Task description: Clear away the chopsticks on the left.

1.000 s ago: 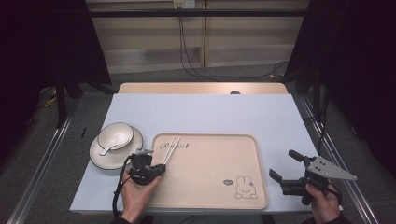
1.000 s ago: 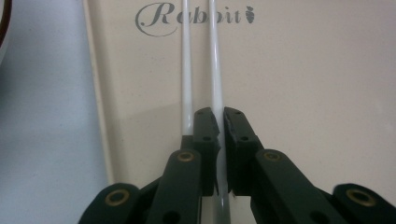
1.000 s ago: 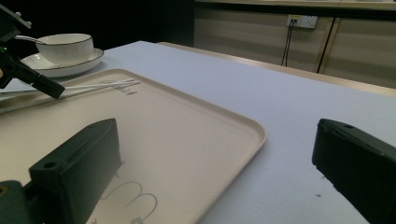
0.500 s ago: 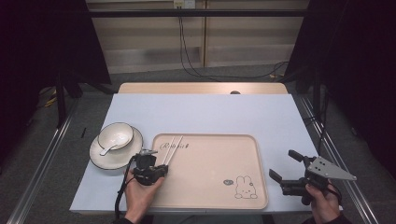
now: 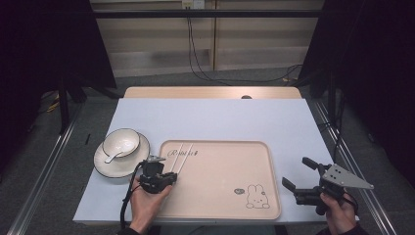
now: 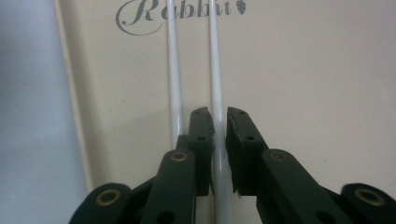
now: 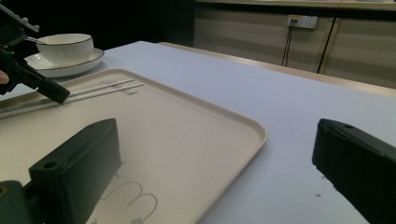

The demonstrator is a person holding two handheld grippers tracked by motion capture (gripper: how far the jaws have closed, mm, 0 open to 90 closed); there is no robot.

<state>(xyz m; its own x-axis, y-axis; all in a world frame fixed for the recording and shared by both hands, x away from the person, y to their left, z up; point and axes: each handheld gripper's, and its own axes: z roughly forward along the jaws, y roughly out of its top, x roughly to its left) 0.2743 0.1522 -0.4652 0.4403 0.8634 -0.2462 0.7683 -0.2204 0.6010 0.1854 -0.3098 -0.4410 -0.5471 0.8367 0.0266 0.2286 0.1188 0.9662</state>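
Two white chopsticks (image 5: 182,155) lie side by side on the left part of a beige tray (image 5: 220,171) printed with a rabbit. My left gripper (image 5: 171,176) sits low over their near ends. In the left gripper view the right chopstick (image 6: 215,60) runs between the jaws of my left gripper (image 6: 219,114), which have just been opening. A thin gap shows beside the stick, and the other chopstick (image 6: 173,70) lies just outside the left jaw. My right gripper (image 5: 297,172) rests off the tray's right edge, open and holding nothing.
A white bowl (image 5: 121,142) with a spoon (image 5: 113,157) stands on a plate (image 5: 105,166) left of the tray. The pale blue tabletop (image 5: 220,117) stretches behind the tray. Black cables hang at the back wall.
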